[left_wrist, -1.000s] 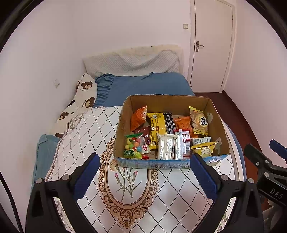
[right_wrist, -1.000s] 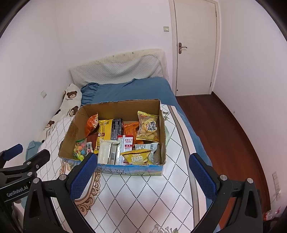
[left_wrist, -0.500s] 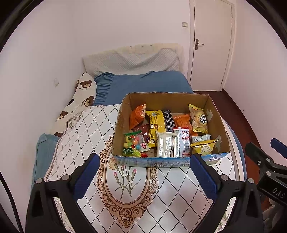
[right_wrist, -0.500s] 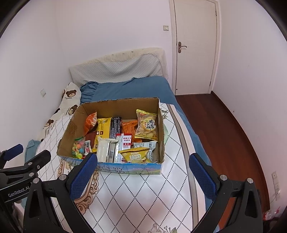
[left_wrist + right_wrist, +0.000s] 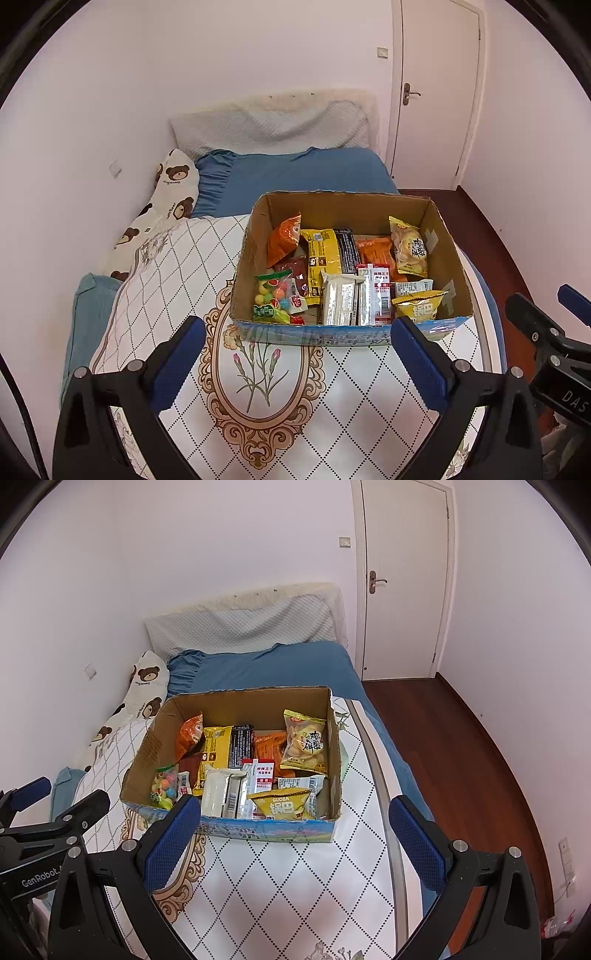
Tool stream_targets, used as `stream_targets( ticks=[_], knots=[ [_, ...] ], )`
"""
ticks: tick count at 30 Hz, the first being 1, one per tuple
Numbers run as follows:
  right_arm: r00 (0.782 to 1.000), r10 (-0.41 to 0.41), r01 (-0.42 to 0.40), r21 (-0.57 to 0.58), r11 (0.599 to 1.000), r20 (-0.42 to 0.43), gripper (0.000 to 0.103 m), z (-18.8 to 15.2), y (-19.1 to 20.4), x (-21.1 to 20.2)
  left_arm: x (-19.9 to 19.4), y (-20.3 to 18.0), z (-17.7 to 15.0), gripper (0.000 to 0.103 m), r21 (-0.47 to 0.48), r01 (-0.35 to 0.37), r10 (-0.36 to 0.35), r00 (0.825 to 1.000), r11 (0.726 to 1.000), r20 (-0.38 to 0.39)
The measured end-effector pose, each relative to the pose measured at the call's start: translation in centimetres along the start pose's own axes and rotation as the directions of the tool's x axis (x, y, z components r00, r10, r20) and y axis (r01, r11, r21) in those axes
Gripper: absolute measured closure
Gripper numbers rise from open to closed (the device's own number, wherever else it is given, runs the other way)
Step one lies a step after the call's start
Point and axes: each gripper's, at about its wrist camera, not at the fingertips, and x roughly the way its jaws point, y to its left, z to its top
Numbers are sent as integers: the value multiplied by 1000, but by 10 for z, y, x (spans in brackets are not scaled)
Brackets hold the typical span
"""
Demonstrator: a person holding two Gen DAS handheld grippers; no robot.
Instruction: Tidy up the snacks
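An open cardboard box [image 5: 343,205] [image 5: 334,738] sits on a quilted white bedcover. It holds several snack packs: an orange bag [image 5: 282,240], a yellow bar pack [image 5: 321,254], a candy bag [image 5: 271,295], a white wafer pack [image 5: 338,299], a yellow GUOBA bag [image 5: 419,304] [image 5: 282,805] and a biscuit bag [image 5: 408,245] [image 5: 304,744]. My left gripper [image 5: 295,362] is open and empty, just in front of the box. My right gripper [image 5: 291,842] is open and empty, in front of the box's right part.
The bedcover [image 5: 332,387] with a floral oval print lies on a blue bed [image 5: 306,170]. A bear-print pillow [image 5: 166,206] lies along the left wall. A grey headboard cushion [image 5: 273,125] stands behind. Wooden floor [image 5: 461,738] and a closed door [image 5: 402,576] are to the right.
Both grippers have drawn back slightly from the box and shifted a little; the box sits a touch higher in both views. Both stay open and empty.
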Motion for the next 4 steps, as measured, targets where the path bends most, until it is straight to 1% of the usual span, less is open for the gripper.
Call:
stream_targets(
  ticks=[4],
  knots=[
    [1000,0,0,-3,1000,3,0,0,0,-2,-3,1,0,0,-8,2,-2,1000,1000,12]
  ],
)
